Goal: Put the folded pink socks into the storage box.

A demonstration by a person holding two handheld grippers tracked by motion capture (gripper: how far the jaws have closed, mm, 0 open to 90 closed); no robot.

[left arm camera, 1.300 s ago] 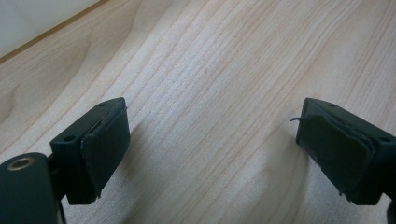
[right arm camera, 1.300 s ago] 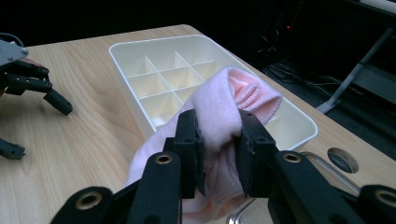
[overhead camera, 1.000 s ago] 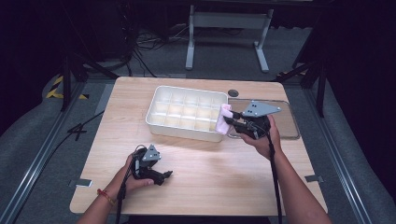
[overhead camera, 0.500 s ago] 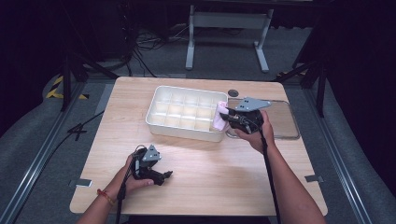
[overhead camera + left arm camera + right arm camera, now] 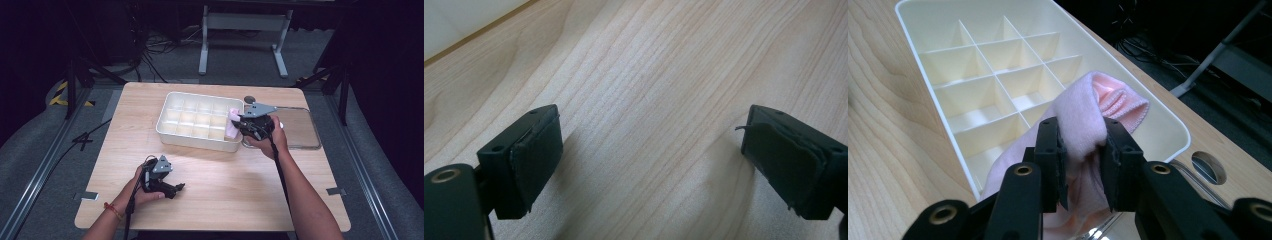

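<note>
Right now the pink cloth (image 5: 1088, 120) sits pinched between the jaws of the right gripper (image 5: 1082, 165), folded, its long axis running out ahead of the jaws, over the near right end of the white divided tray (image 5: 170, 131). Tray cells lie straight ahead and below, so the right hand is the nearer one. Left gripper (image 5: 649, 160) rests wide open and empty on the wooden table (image 5: 225, 200), well apart. Compared with a second ago, the right gripper has shifted toward the tray, cloth now over its edge; left hand unchanged.

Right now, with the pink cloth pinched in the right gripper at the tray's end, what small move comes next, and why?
Probably ease the right gripper a little farther over the divided tray and lower it: its jaws are shut on the pink cloth, which hangs over the tray's near-end compartments, not yet down in one.
</note>
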